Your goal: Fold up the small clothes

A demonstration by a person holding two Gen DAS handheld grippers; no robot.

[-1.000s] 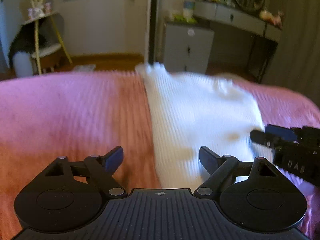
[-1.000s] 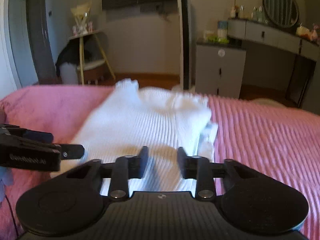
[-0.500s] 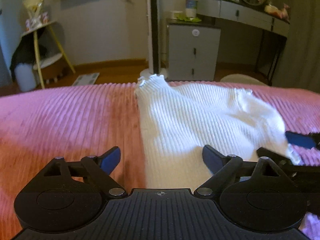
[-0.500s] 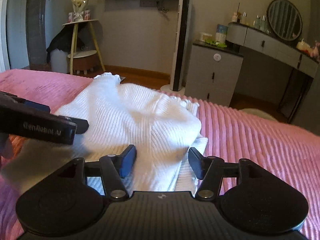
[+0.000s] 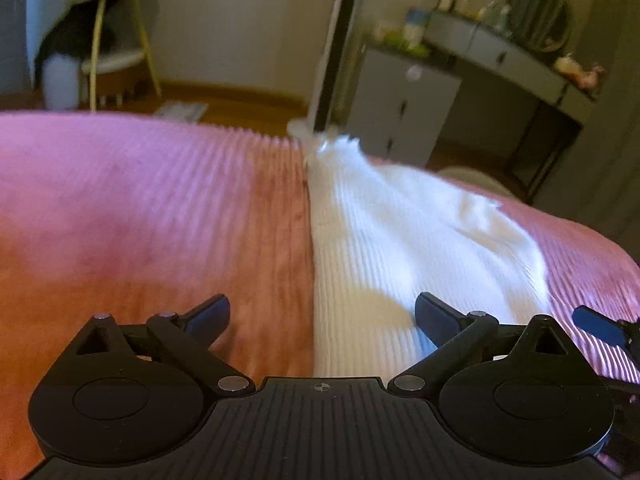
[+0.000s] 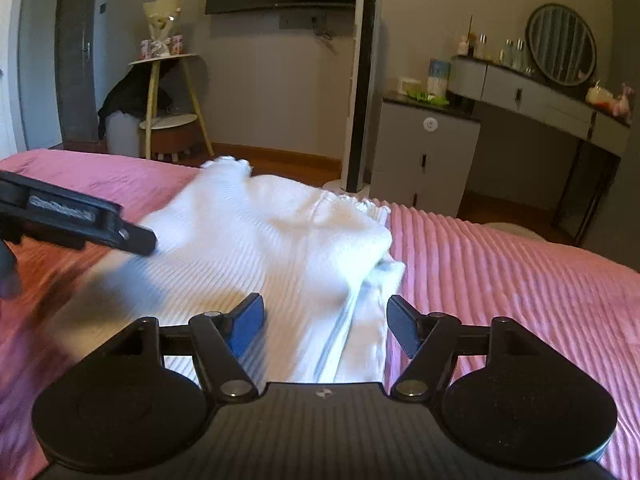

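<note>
The left hand-held gripper (image 5: 322,316) has its jaws spread very wide, and they are opening a bit more. Nothing is pinched in them. Its left finger hangs over the pink bedspread (image 5: 140,208). Its right finger hangs over the near edge of the white knit sweater (image 5: 400,240). The left edge of the sweater runs right up the middle between the two fingers.

The right hand-held gripper (image 6: 324,324) has its jaws partly wide, and they are opening too. The pads do not press on anything. Below them lies the right side of the sweater, where folded layers stack up along the edge.

The sweater lies on the bed, folded into a long shape. Its ribbed top end points to the far edge of the bed. In the right wrist view the left hand-held gripper pokes in from the left, over the sweater's left side.

Past the bed there is a wood floor. A tall tower fan (image 6: 362,92) stands there. Beside it is a grey cabinet (image 6: 428,152), then a dressing table with a round mirror (image 6: 560,44). On the left stands a small side table with yellow legs (image 6: 168,80).
</note>
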